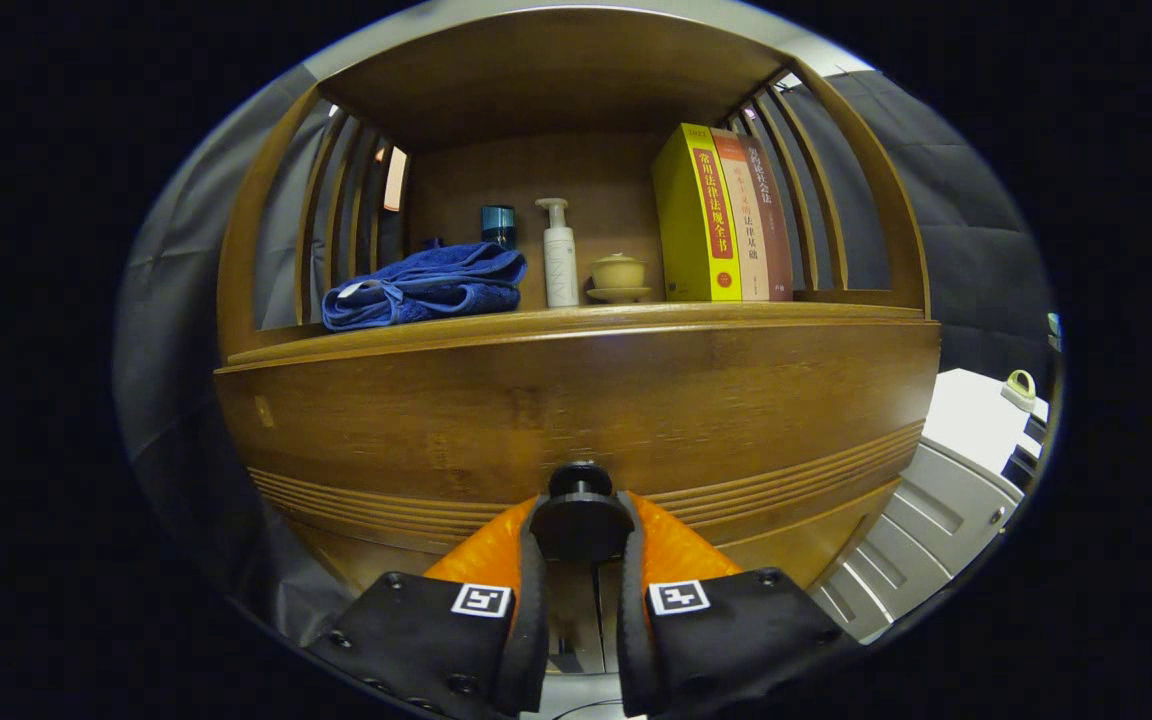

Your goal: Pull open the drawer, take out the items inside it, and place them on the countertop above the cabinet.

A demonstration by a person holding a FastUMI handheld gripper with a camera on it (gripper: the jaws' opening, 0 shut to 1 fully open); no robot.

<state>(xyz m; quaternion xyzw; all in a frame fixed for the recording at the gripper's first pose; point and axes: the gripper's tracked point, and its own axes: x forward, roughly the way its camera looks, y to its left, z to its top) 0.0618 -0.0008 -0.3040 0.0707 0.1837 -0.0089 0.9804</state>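
Gripper (pixel 581 525) nearest the camera: black finger bases with square markers, orange fingers (pixel 481 555) closed in on the round black drawer knob (pixel 581 515), one pad on each side, both touching it, so clamped on the knob. Knob sits on the drawer front (pixel 576 410), a wide brown wood panel with grooved lines along its lower edge; drawer looks closed, flush with the cabinet (pixel 266 250), contents hidden. Above the drawer front is the countertop (pixel 576 318), a wood shelf under a curved slatted frame and wood roof. On it, left to right: folded blue towel (pixel 426 287), dark teal jar (pixel 498 225) behind the towel, white pump bottle (pixel 560 255), small beige lidded cup on saucer (pixel 619 277), three upright books (pixel 726 215) (yellow, cream, dark red) leaning against the right slats. Off to the right beyond the cabinet, a white-grey unit (pixel 946 500).
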